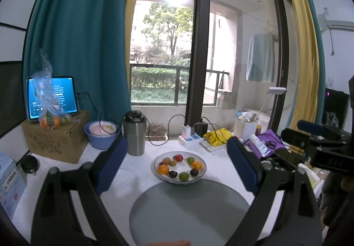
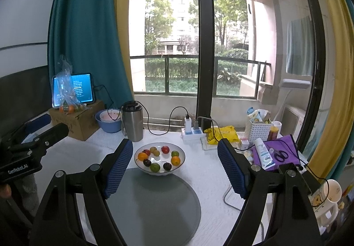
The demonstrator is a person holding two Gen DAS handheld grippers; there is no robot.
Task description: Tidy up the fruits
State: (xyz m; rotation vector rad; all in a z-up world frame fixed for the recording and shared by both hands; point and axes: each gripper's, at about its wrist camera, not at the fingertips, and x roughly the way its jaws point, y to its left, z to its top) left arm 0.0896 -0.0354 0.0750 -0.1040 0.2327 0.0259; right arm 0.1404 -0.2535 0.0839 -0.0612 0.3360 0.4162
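Fruits (image 2: 158,157), small and mixed in colour, lie in a white bowl (image 2: 177,165) at the far edge of a round grey mat (image 2: 154,206) on the white table (image 2: 210,179). Both the left gripper (image 1: 177,164) and the right gripper (image 2: 174,164) stand wide apart, holding nothing, near the mat. "GenRobot.AI" reads on the left gripper's body in the right wrist view. A steel tumbler (image 2: 132,121) stands far left of the bowl.
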